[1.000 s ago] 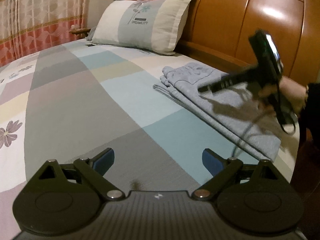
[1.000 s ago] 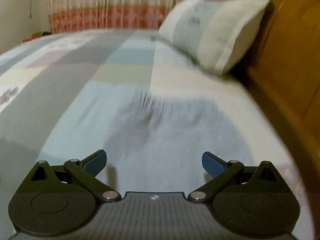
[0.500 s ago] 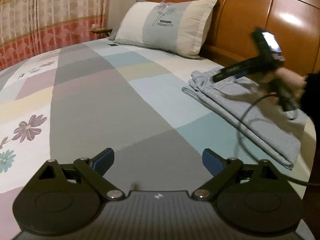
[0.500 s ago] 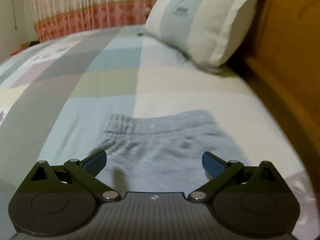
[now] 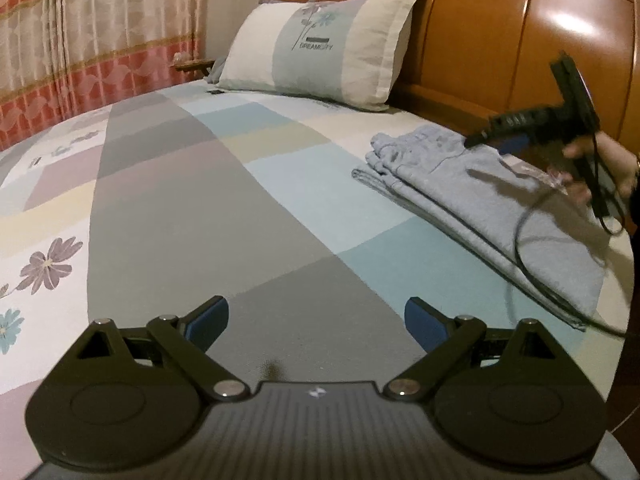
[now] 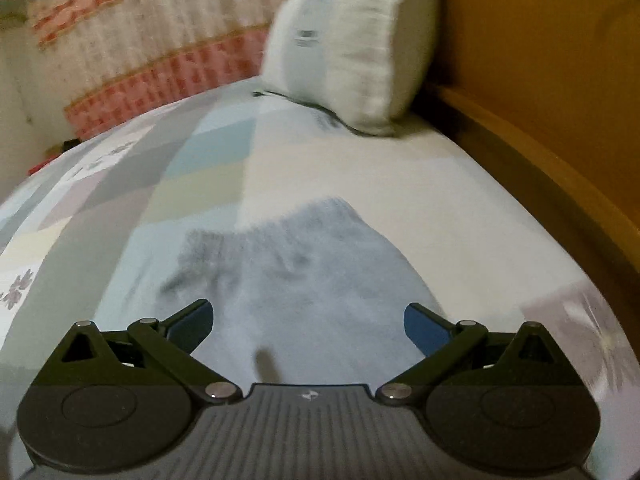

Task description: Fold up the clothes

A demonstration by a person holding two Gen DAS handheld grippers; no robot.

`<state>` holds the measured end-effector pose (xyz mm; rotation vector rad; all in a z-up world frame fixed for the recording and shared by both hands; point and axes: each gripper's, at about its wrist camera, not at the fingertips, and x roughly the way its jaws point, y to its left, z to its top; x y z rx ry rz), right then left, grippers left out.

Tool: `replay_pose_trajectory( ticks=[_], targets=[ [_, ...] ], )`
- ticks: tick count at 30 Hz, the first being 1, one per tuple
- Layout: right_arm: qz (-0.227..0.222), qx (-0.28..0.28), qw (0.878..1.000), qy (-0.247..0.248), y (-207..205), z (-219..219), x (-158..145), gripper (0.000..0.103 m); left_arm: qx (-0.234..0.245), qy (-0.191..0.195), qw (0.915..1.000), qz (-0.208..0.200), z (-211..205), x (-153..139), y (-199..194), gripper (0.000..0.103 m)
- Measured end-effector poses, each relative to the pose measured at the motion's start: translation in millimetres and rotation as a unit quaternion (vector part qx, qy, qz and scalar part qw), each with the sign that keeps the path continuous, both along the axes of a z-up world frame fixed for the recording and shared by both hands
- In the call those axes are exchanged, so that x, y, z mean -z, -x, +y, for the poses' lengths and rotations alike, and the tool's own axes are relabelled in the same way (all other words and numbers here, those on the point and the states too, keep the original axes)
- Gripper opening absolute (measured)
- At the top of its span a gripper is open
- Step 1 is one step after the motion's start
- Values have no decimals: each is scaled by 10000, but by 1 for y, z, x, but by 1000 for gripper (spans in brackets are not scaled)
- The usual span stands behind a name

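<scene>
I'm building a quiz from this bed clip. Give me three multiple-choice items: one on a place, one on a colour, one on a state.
1. Where does the folded garment lie?
A. bed edge by the headboard
B. on the pillow
C. the floor

2. Its colour?
A. red
B. light blue-grey
C. black

3. The right gripper is
A. shut on the cloth
B. open above it
C. out of view

Key: A, it lies flat near the wooden board; B, pale blue-grey in both views; B, fingers wide apart, nothing between.
</scene>
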<state>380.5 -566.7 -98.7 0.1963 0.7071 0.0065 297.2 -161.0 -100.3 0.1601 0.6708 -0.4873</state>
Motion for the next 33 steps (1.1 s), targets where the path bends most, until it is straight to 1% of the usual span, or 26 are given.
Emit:
replay_pose_trajectory(
  ticks=[2,4,7,8,10,12,15,19,23,25,27,29,32,33],
  targets=[
    [59,-106,9999,108,-25,6,2,103,-12,8,10000,42,-2,1,-2,95],
    [242,-20,9996,168,-51,8,13,103,21,11,10000,52,-2,1,0,95],
    [565,103,9982,197,-73,4,26,103,96,33,9999,92,-1,0,2,95],
    [640,131,9976,210,-78,4,29,103,125,22,9999,91,-1,0,2,95],
    [601,126,9979,208,-70,5,19,103,151,8,9998,101,0,0,2,95],
    [451,70,9988,153,-43,11,3,103,136,49,9998,123,1,-1,3,95],
    [242,-19,9997,48,-2,20,-19,103,203,216,9994,201,1,-3,8,95],
    [163,-194,9991,-330,67,42,-18,103,365,204,9990,159,-5,-9,22,95],
    [97,-255,9986,-462,137,80,3,103,502,202,9985,112,-8,-18,39,95],
    [270,-214,9984,-442,163,98,19,103,551,216,9982,128,-7,-22,46,95],
    [385,-117,9981,-457,185,111,28,103,564,209,9981,138,-7,-25,52,95],
    [239,-6,9992,-311,207,123,25,103,568,212,9981,111,-7,-28,58,95],
    [-177,-4,9994,-294,228,135,16,103,613,251,9977,129,-9,-29,65,95],
    [-167,-49,9994,-291,230,138,19,103,635,263,9975,153,-10,-29,67,95]
  ],
)
